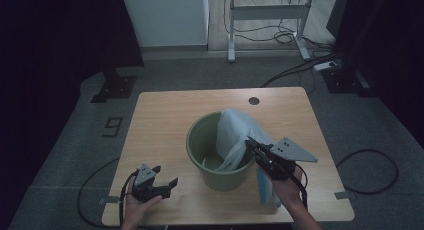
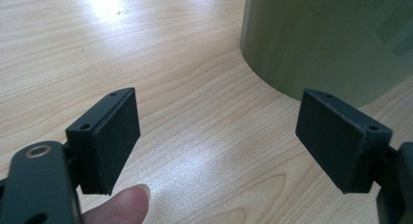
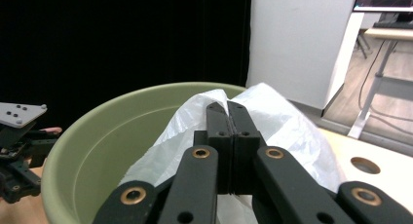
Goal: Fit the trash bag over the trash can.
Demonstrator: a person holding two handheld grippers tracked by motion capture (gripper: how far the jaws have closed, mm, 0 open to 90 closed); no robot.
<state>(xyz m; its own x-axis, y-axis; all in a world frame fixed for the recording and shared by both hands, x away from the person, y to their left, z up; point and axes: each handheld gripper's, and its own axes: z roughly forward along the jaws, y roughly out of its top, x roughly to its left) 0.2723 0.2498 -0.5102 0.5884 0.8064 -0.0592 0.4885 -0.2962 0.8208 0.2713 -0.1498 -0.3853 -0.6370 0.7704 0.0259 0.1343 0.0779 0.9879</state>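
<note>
A green bucket stands in the middle of the wooden table. A white plastic bag rises out of it and hangs over its right rim down to the tabletop. My right gripper reaches over that rim, with its jaws shut on a fold of the bag. In the right gripper view the closed jaws point across the bucket, with the bag bunched around them. My left gripper rests open near the table's front left. Its jaws stand wide over bare wood, with the bucket just ahead.
A round cable hole sits near the table's far edge. Behind the table a white desk frame stands on the floor among loose cables. A fingertip shows beside the left jaw.
</note>
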